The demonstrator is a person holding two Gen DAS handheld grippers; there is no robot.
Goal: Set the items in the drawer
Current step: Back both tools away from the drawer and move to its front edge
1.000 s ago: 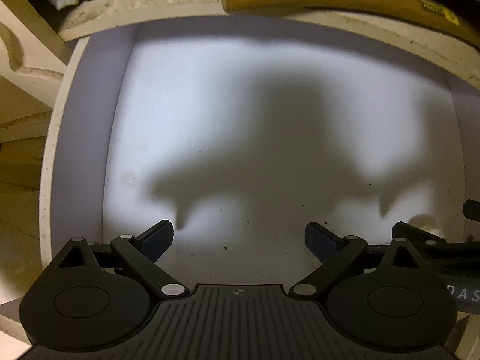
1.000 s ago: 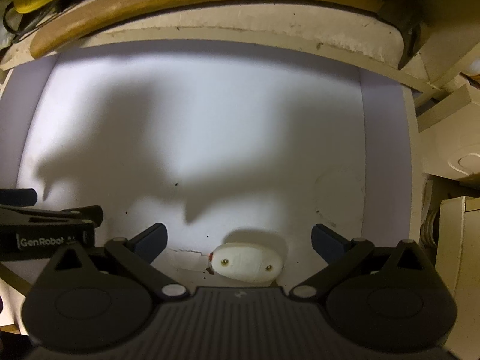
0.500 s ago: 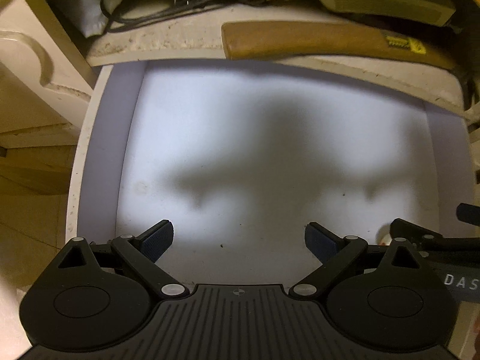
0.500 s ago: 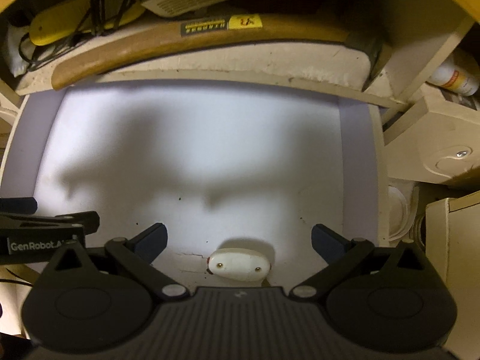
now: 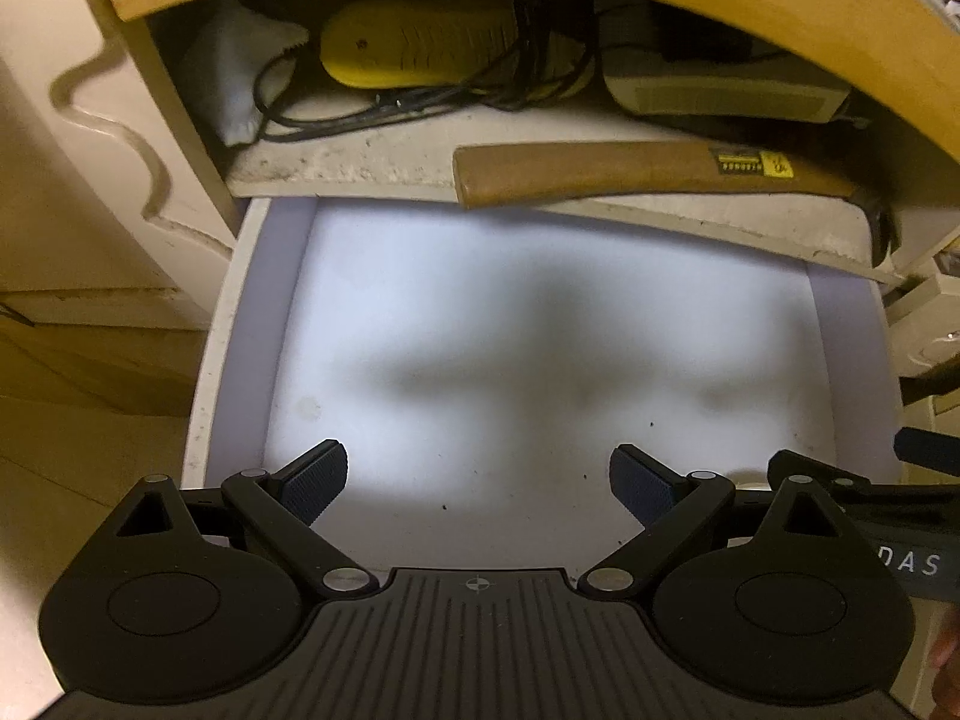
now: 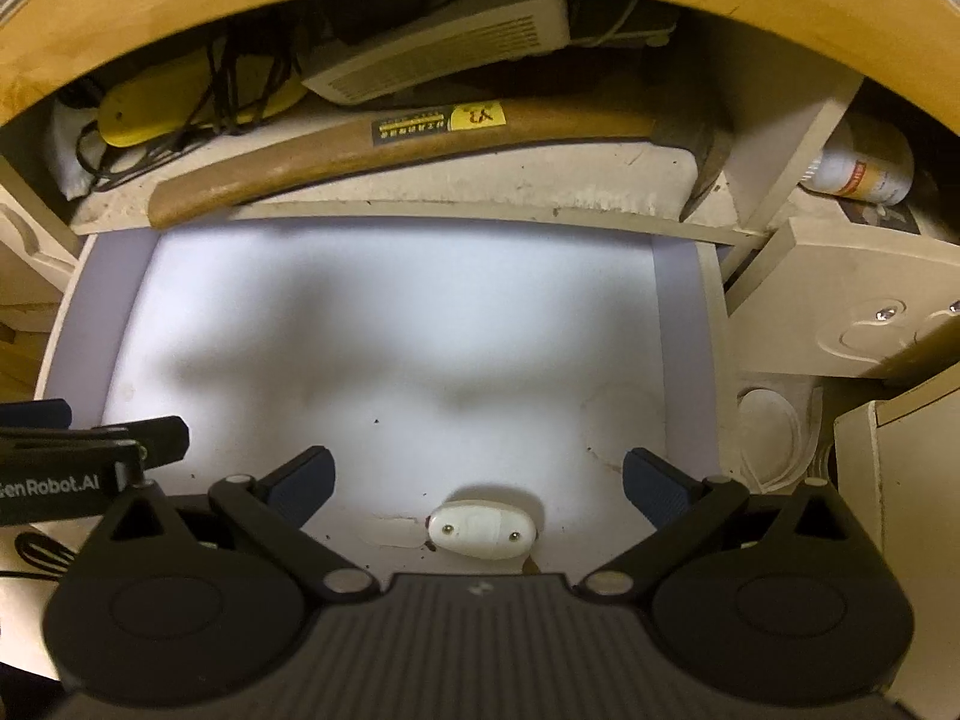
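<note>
Below both spread, empty grippers' fingers [image 5: 318,480] lies the drawer [image 6: 684,330].

Drawer [image 6: 384,360] floor was smooth, matt white, speckled with grit; hammer handle [image 6: 372,150] was varnished wood; shelf [image 6: 480,186] edge rough, chipped.

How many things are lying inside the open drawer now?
0. The drawer has only a bare white floor with some specks; the white oval piece at its near edge looks screwed on, probably the handle mount. The near strip under the grippers is hidden.
</note>
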